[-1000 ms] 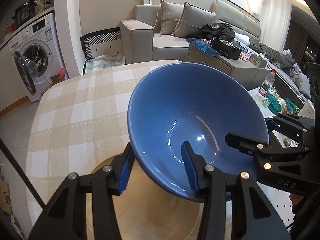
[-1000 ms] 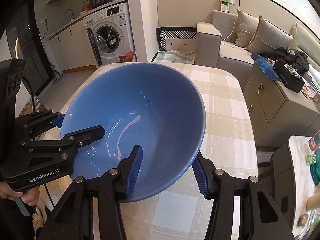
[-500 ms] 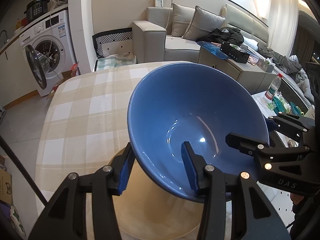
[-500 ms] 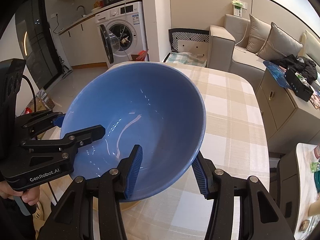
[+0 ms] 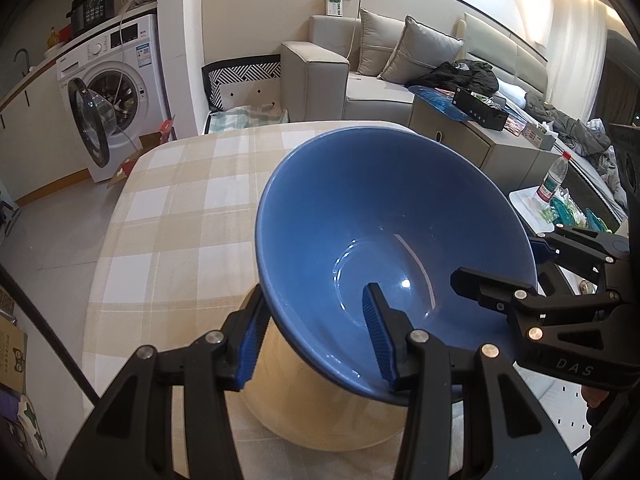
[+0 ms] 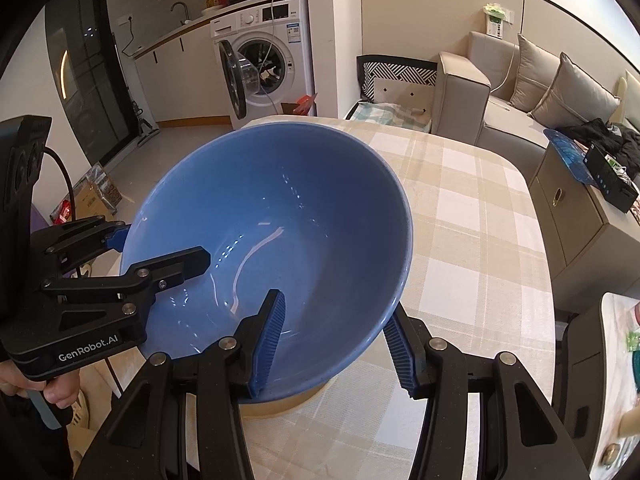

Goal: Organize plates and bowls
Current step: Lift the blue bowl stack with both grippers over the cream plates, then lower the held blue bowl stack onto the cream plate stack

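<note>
Holding one big blue bowl (image 5: pixel 384 232) between them, the two grippers each take a side of its rim. The left gripper (image 5: pixel 316 344) has one blue pad inside the bowl and the other pad outside, against the outer wall, so it is clamped on the rim. The right gripper (image 6: pixel 336 344) does the same on the opposite side: one ribbed pad lies on the inner wall, the other one presses from outside. In the left wrist view the right gripper comes in from the right edge, and in the right wrist view the left gripper comes in from the left edge, with a part of the person's hand (image 6: pixel 60 392) under it.

The bowl is tilted, its opening turned away from the cameras, and it is empty inside, only reflections of light are seen. It sits above a beige plate (image 5: pixel 312 416), which lies on the table with a checked beige and white tablecloth (image 5: pixel 180 216). I cannot tell if the bottom of the bowl touches the plate, because the bowl hides this place.

Behind the table stand a washing machine (image 6: pixel 268 48) with its door open and a grey sofa (image 5: pixel 360 76) with cushions.
</note>
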`<state>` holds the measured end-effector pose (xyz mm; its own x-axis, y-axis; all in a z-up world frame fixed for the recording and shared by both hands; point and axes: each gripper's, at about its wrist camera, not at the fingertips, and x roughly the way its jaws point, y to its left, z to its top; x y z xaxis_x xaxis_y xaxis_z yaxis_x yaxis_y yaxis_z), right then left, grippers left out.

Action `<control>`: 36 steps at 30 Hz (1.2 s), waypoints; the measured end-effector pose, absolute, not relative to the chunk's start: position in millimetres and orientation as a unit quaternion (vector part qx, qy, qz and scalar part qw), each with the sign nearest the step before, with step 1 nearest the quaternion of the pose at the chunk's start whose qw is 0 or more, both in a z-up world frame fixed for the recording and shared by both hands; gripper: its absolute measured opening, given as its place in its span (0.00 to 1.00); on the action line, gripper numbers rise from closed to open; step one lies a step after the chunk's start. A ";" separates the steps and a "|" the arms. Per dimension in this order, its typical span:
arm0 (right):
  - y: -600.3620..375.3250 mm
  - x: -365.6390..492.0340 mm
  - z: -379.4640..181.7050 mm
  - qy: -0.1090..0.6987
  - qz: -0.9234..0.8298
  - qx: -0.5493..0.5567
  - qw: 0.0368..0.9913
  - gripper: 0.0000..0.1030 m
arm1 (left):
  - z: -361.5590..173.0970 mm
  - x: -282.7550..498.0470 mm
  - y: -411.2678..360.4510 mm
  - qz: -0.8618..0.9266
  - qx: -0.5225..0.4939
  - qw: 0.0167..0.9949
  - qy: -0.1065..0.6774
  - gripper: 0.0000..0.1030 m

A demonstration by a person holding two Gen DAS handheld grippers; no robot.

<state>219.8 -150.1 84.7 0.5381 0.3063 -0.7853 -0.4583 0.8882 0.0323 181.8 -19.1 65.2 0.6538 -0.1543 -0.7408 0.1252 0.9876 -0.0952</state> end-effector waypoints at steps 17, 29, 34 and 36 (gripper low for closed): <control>-133.0 214.2 60.9 0.452 0.232 -0.098 0.856 0.49 | 43.9 168.9 -4.8 -0.064 -0.026 0.901 0.429 0.45; -125.6 210.9 54.0 0.464 0.237 -0.105 0.847 0.49 | 37.0 161.4 0.5 -0.060 -0.028 0.897 0.437 0.45; -122.5 211.7 50.0 0.471 0.238 -0.110 0.843 0.49 | 33.1 159.6 1.8 -0.059 -0.029 0.895 0.441 0.45; -121.3 211.1 48.6 0.473 0.237 -0.112 0.841 0.49 | 31.8 159.9 2.2 -0.060 -0.029 0.894 0.443 0.45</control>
<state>211.1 -121.3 48.6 0.4403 0.2939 -0.8484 -0.5047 0.8625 0.0368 159.9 2.2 31.8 0.6012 -0.1325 -0.7880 0.0809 0.9912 -0.1049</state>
